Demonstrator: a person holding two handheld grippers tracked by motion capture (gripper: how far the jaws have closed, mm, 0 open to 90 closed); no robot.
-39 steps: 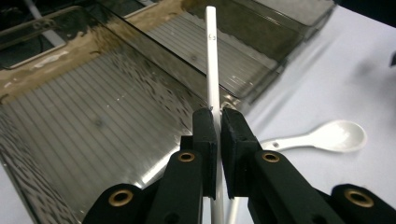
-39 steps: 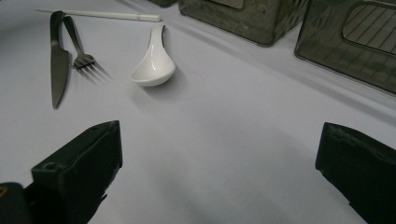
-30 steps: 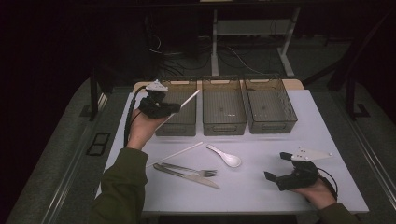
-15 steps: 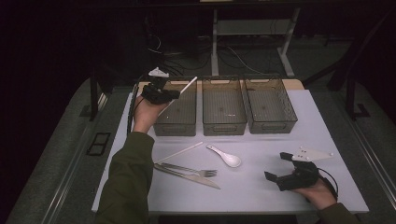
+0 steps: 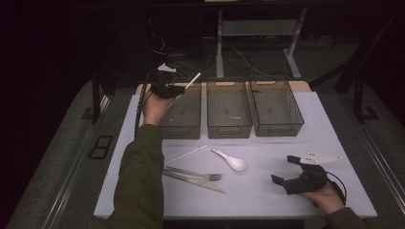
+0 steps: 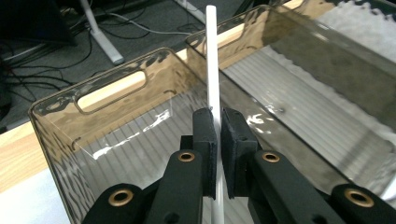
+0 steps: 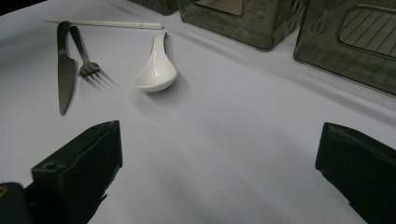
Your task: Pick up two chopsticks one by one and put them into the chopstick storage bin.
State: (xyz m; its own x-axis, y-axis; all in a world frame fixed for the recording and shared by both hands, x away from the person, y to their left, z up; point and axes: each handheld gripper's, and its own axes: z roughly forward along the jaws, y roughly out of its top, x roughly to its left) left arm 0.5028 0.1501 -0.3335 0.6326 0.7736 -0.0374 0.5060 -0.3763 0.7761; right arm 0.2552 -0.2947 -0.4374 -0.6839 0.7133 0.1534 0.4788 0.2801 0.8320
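My left gripper is shut on a white chopstick, held over the far left corner of the left smoky bin; the stick points up and away. In the left gripper view the jaws pinch the stick above that bin's floor. A second white chopstick, a fork, a knife and a white ceramic spoon lie on the white table. My right gripper rests open at the front right, its jaws wide apart, facing the spoon.
Three smoky plastic bins stand in a row at the table's back: left, middle and right. The knife, fork and chopstick lie left of the spoon in the right gripper view. Table legs and cables sit beyond the far edge.
My left gripper has carried the chopstick further back and slightly up over the left bin's far end. The right gripper has stayed put.
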